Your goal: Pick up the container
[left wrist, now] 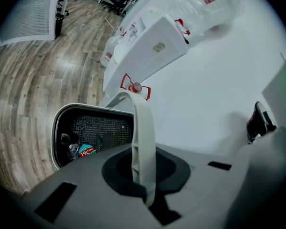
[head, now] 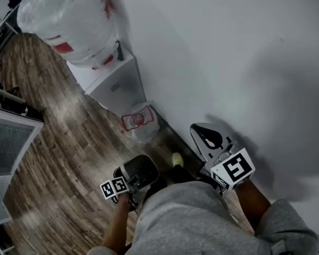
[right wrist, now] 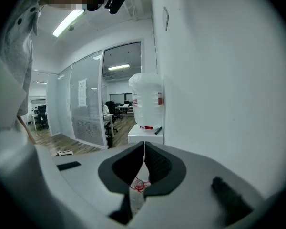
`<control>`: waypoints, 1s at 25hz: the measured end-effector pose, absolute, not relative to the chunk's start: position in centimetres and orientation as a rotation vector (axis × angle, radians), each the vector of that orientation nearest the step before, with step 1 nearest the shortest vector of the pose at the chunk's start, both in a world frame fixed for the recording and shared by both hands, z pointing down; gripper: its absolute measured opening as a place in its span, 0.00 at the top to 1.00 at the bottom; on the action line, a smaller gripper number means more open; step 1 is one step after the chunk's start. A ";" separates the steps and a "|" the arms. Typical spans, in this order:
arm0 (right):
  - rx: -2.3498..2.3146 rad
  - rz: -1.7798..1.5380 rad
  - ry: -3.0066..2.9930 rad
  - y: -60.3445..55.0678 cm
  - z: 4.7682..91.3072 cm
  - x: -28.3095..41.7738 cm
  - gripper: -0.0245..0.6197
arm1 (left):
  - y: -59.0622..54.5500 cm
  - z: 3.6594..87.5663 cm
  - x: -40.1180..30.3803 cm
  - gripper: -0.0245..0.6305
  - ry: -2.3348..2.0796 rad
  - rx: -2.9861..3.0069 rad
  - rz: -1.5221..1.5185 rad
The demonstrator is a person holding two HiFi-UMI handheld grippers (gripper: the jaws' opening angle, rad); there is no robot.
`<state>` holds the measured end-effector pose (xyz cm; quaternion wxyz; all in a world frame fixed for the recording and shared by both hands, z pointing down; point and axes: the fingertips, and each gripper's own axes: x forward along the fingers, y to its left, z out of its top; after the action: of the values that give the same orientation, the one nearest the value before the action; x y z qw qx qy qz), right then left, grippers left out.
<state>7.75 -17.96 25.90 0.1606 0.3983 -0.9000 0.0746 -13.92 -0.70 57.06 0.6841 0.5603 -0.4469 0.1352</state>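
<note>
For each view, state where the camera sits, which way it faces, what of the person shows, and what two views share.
Head view: on the person's head, facing steeply down at the wooden floor; grey sweater, forearms, left gripper, right gripper show.
Left gripper view: on the left gripper, looking down along jaws shut on the handle of the container; no body shows.
Right gripper view: on the right gripper, facing level along the wall, jaws shut, empty; grey sleeve at left.
Shared: all show the water dispenser.

The left gripper (left wrist: 144, 182) is hiding the near part of the container (left wrist: 101, 127). The small things (left wrist: 82, 150) lying inside are looking too dark to tell. The big water bottle (head: 69, 20) is looking blurry, and the head view's top edge is cutting it off.
</note>
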 end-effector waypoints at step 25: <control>1.257 0.204 -2.619 -17.0 22.7 9.3 0.92 | -1.7 54.7 -14.7 0.94 -1.030 1.257 0.284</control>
<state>9.27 -17.02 22.66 0.1144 0.4288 -0.8934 0.0695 -14.66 -1.65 54.72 0.6787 0.5596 -0.4584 0.1264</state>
